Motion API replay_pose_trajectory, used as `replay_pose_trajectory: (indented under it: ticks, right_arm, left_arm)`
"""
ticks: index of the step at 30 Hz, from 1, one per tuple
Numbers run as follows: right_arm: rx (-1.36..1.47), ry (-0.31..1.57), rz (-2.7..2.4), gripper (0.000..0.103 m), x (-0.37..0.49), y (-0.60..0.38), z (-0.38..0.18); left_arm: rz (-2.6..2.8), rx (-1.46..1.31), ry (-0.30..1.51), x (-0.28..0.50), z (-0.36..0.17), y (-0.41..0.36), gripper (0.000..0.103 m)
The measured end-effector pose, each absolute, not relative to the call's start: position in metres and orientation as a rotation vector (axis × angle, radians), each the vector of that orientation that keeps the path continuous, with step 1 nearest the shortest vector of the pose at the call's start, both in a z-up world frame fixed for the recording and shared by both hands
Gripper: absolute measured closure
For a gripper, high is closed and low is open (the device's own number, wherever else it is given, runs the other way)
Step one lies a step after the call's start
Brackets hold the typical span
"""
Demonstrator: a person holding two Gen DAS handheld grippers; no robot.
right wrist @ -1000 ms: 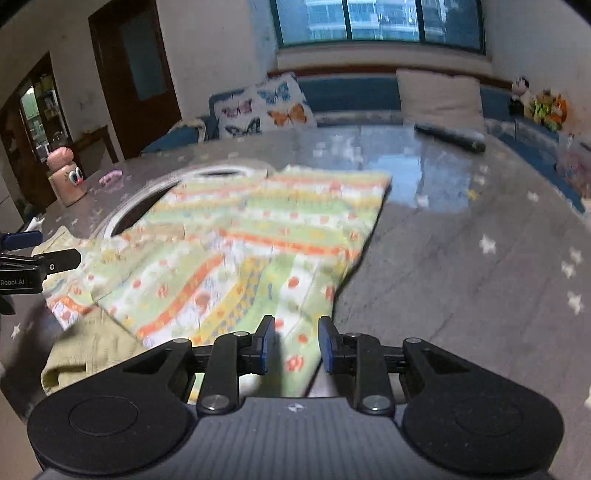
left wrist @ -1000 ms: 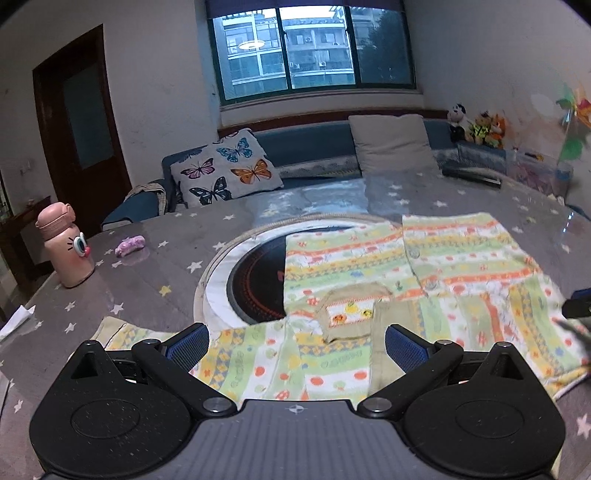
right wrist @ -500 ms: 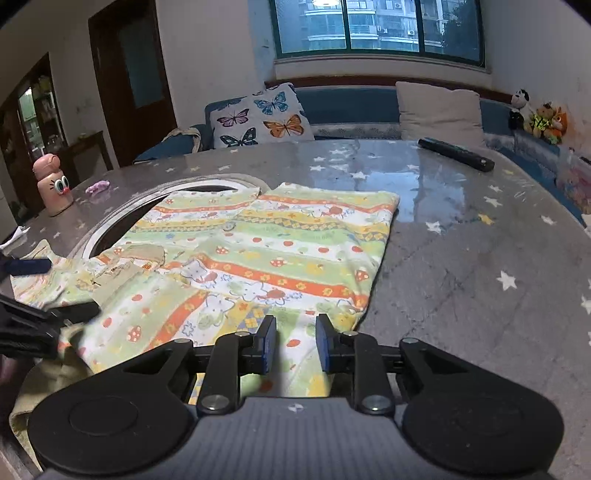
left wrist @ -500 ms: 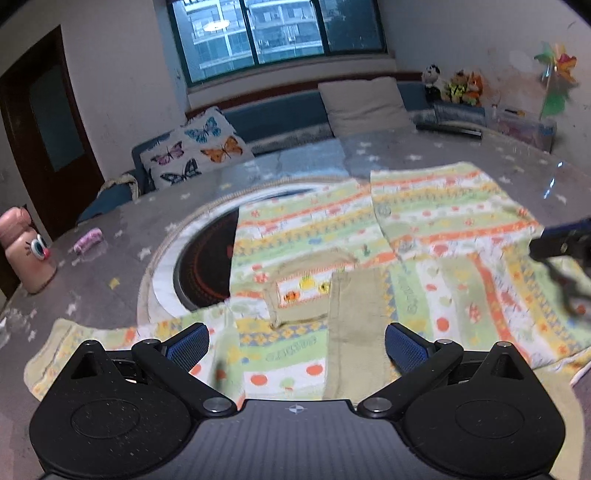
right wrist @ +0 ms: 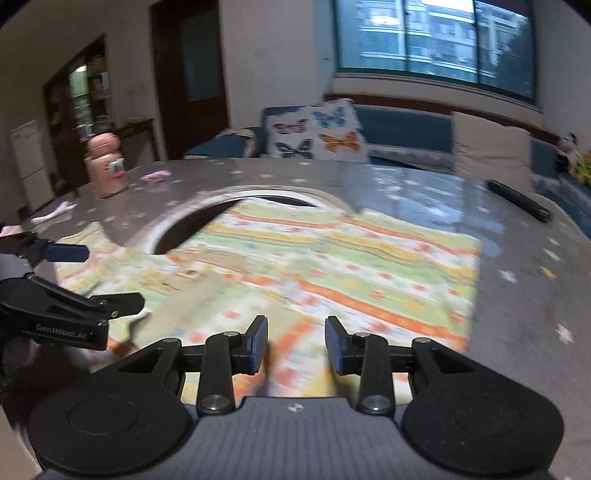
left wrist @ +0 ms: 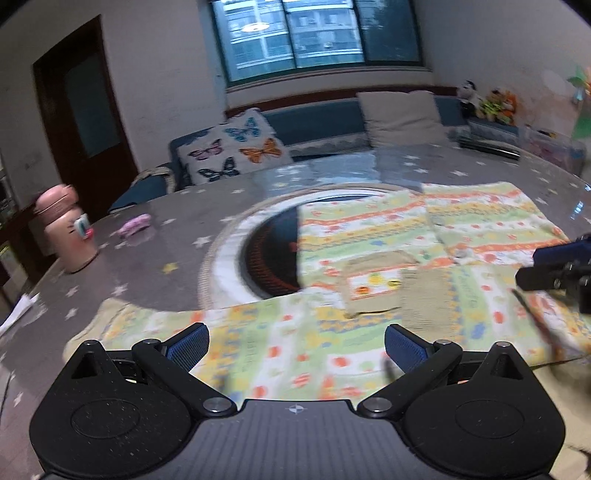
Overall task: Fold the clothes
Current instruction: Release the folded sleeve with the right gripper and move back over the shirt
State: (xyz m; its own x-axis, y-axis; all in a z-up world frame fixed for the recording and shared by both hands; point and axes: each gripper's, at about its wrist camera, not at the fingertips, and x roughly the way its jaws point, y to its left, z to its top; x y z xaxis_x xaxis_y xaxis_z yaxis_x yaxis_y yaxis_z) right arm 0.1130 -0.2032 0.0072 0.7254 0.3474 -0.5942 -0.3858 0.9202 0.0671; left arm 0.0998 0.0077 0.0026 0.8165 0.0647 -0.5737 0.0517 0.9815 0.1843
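Left gripper (left wrist: 297,343): jaws spread wide apart, nothing between the blue pads (left wrist: 187,345), poised above the near edge of the patterned garment (left wrist: 369,258). Right gripper (right wrist: 296,345): jaws parted by a moderate gap and just now widening, with only printed cloth visible beneath the gap and no fabric pinched between the pads (right wrist: 334,345). In the left wrist view the right gripper enters from the right edge, over the garment's right side; in the right wrist view the left gripper appears at the left edge, over the garment's left portion. The garment, a child's top striped in green, yellow and orange, lies spread flat on the grey star-printed table (left wrist: 166,229), front upward, with a tan collar and pocket patch (left wrist: 373,284) near its centre; its upper left part overlaps the round recessed ring (left wrist: 258,254) set in the tabletop. One sleeve (left wrist: 122,321) extends toward the left along the near table edge. On the table, well apart from the garment, stand a pink bottle (left wrist: 68,229) and a small pink object (left wrist: 135,225); a dark remote control (right wrist: 517,199) lies at the far right. Beyond the table: a blue sofa (left wrist: 314,122) bearing a butterfly cushion (left wrist: 236,151) and a plain cushion (left wrist: 402,114), below a window (left wrist: 317,33).
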Motion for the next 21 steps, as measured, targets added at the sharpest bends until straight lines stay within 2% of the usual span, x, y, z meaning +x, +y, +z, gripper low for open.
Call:
replay_pose_trajectory:
  ticks: [6,13,21]
  right_arm:
    - [-0.17,0.644,0.456,0.069,0.115,-0.168,-0.007]
    - [-0.163,0.653,0.478,0.066,0.11,-0.166,-0.005]
    - [-0.18,0.648,0.482,0.063,0.106,-0.163,-0.004]
  left_arm:
    - [0.117,0.148,0.623,0.092,0.005,0.053,0.005]
    - [0.292,0.087,0.628,0.092,0.001,0.108,0.018]
    - [0.456,0.016,0.626,0.107,-0.003,0.163,0.022]
